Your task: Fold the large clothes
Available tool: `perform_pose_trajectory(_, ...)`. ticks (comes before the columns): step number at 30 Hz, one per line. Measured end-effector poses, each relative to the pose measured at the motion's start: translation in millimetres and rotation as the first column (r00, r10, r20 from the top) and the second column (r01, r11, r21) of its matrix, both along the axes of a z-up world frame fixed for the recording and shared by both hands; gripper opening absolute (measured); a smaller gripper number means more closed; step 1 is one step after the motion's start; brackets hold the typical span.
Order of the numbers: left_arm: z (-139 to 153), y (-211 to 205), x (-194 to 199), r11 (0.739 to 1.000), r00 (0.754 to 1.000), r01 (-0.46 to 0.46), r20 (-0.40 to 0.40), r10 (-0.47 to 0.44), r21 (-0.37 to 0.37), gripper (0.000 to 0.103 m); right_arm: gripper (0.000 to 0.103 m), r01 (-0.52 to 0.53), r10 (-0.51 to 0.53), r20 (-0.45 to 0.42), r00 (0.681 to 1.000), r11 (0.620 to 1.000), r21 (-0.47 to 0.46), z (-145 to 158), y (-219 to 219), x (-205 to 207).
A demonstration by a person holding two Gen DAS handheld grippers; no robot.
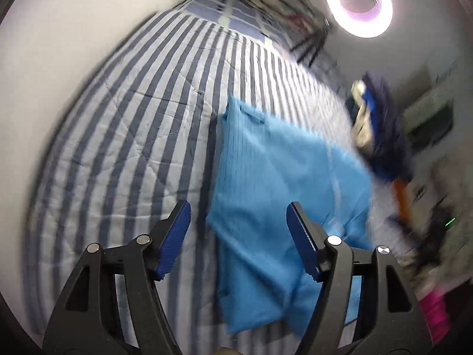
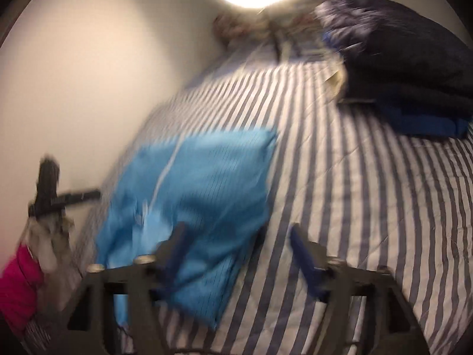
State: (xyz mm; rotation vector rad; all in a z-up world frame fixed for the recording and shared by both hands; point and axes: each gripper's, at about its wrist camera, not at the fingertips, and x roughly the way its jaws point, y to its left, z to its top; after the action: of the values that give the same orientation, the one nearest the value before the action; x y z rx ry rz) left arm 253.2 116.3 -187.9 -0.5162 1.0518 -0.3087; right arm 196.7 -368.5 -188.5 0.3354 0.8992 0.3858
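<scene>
Left wrist: smooth (folded) blue garment.

A home bedroom. A bed covered by a quilt in blue and white stripes fills both views and stands against a plain pale wall. Folded dark clothes are piled at its far right. A ring light shines at the far end, and blurred household clutter crowds the right side.
</scene>
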Motion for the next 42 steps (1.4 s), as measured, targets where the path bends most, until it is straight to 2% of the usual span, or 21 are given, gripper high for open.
perform_pose_trajectory(2, -10.8, 7.4, 10.9, 0.997, 0.999, -0.028, -0.04, 0.026, -0.069, 0.069, 0.083, 0.015, -0.012, -0.037, 0.999, 0.998, 0.066, -12.1, -9.5, 13.3)
perform_pose_trajectory(8, -39.9, 8.8, 33.3, 0.993, 0.994, 0.002, -0.112, -0.016, -0.118, 0.069, 0.08, 0.028, -0.005, -0.151, 0.988, 0.989, 0.146, -52.5, -13.4, 38.2)
perform_pose_trajectory(12, -46.3, 5.7, 45.8, 0.988, 0.994, 0.021, -0.103, -0.037, -0.15, 0.069, 0.079, 0.004, 0.023, -0.155, 0.988, 0.985, 0.174, -68.0, -9.6, 51.4)
perform_pose_trajectory(17, -49.7, -4.3, 57.8, 0.98, 0.994, 0.042, -0.093, -0.061, -0.194, 0.067, 0.078, -0.012, 0.051, -0.145, 0.988, 0.965, 0.262, -74.5, -2.8, 66.9)
perform_pose_trajectory(19, -52.1, -13.1, 62.5, 0.981, 0.993, 0.058, -0.093, -0.076, -0.186, 0.056, 0.075, -0.015, 0.06, -0.145, 0.988, 0.955, 0.297, -77.2, -1.2, 74.7)
perform_pose_trajectory(23, -51.8, -26.1, 68.1, 0.987, 0.993, 0.067, -0.087, -0.08, -0.143, 0.04, 0.063, -0.024, 0.083, -0.156, 0.984, 0.937, 0.349, -81.7, 7.6, 89.4)
perform_pose_trajectory(25, -51.0, -27.7, 67.2, 0.991, 0.993, 0.063, -0.088, -0.074, -0.121, 0.024, 0.053, -0.04, 0.105, -0.17, 0.98, 0.937, 0.348, -83.7, 19.1, 95.1)
perform_pose_trajectory(27, -47.9, -34.0, 65.4, 0.995, 0.994, 0.069, -0.076, -0.075, -0.073, 0.016, 0.046, -0.048, 0.111, -0.181, 0.977, 0.945, 0.322, -83.8, 31.4, 98.5)
perform_pose_trajectory(28, -44.2, -38.8, 63.5, 0.996, 0.995, 0.077, -0.064, -0.079, -0.038, 0.013, 0.038, -0.05, 0.11, -0.193, 0.975, 0.956, 0.288, -82.4, 37.2, 99.8)
perform_pose_trajectory(32, -26.1, -59.7, 54.2, 0.989, 0.994, 0.108, -0.005, -0.108, 0.101, 0.006, 0.016, -0.075, 0.102, -0.179, 0.979, 0.986, 0.152, -65.5, 52.7, 92.2)
perform_pose_trajectory(34, -15.7, -67.1, 47.1, 0.982, 0.993, 0.111, 0.026, -0.117, 0.153, 0.005, 0.012, -0.086, 0.096, -0.156, 0.983, 0.994, 0.068, -55.9, 66.7, 93.5)
perform_pose_trajectory(37, -3.6, -72.8, 37.5, 0.975, 0.991, 0.11, 0.057, -0.123, 0.192, 0.004, 0.008, -0.107, 0.1, -0.107, 0.989, 0.992, -0.061, -37.9, 86.0, 83.2)
perform_pose_trajectory(42, 20.9, -82.9, 17.9, 0.961, 0.982, 0.116, 0.114, -0.149, 0.253, 0.004, 0.006, -0.11, 0.105, -0.038, 0.994, 0.98, -0.165, -10.7, 102.3, 63.2)
